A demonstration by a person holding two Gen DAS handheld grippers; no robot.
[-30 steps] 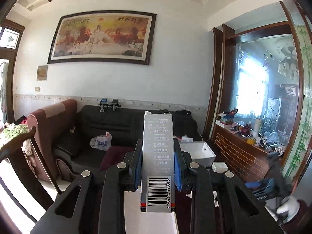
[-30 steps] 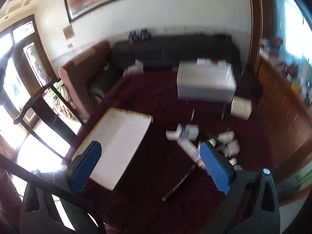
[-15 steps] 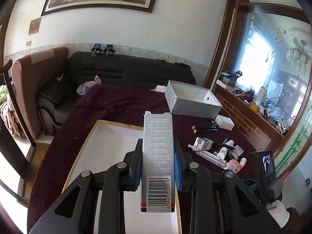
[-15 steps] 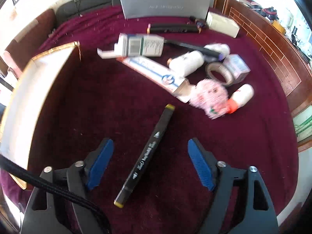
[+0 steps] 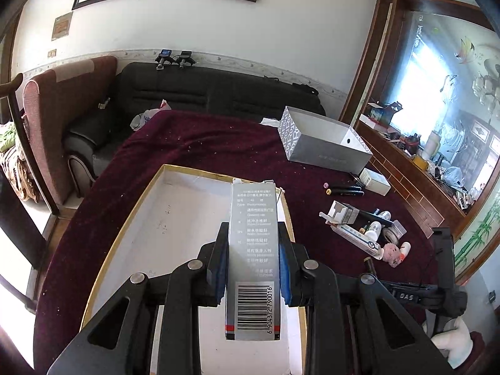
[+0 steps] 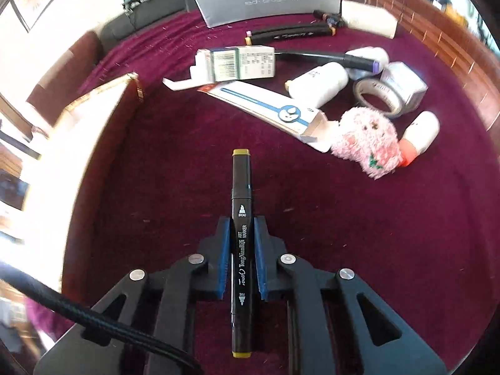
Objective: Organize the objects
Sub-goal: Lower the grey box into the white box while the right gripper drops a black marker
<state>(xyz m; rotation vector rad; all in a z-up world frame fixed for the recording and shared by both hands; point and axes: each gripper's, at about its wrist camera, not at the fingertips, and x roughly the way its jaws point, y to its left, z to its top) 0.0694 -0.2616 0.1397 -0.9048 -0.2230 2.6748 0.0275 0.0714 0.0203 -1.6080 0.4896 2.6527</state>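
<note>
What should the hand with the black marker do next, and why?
Probably lift it. The right gripper has just been closing and its pads now press on the black marker, which still lies on the maroon cloth. The white tray sits just to its left.

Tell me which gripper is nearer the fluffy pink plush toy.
Right. The right gripper, shut on a black marker, sits just short of the toy; the left gripper holds a grey carton over the white tray, farther off.
</note>
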